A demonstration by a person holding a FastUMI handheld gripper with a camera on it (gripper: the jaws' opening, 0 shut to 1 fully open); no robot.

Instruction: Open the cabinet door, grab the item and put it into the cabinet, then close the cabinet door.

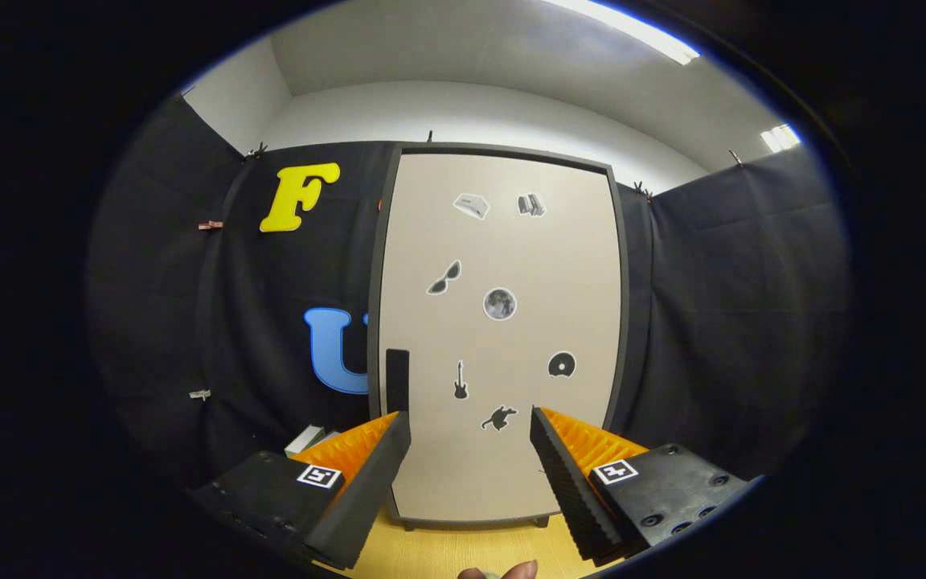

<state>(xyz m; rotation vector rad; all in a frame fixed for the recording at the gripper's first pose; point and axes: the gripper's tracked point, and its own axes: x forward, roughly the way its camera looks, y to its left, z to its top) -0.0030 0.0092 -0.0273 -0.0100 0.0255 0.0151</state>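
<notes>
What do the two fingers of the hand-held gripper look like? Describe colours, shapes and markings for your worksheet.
The gripper has two wedge-shaped fingers that taper toward their tips. Their inner faces are dark, ridged pads; the outer sides are orange and ribbed. Each finger sits on a black block bearing a small white square tag with a black pattern. The block beside the right-hand finger shows round screw holes.

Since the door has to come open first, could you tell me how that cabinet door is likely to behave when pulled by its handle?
The cabinet door looks a flat, stiff panel, so it should swing, not flex. The black handle sits at one edge, so it probably hinges opposite. The open gripper grips nothing; the smooth handle may slip.
</notes>
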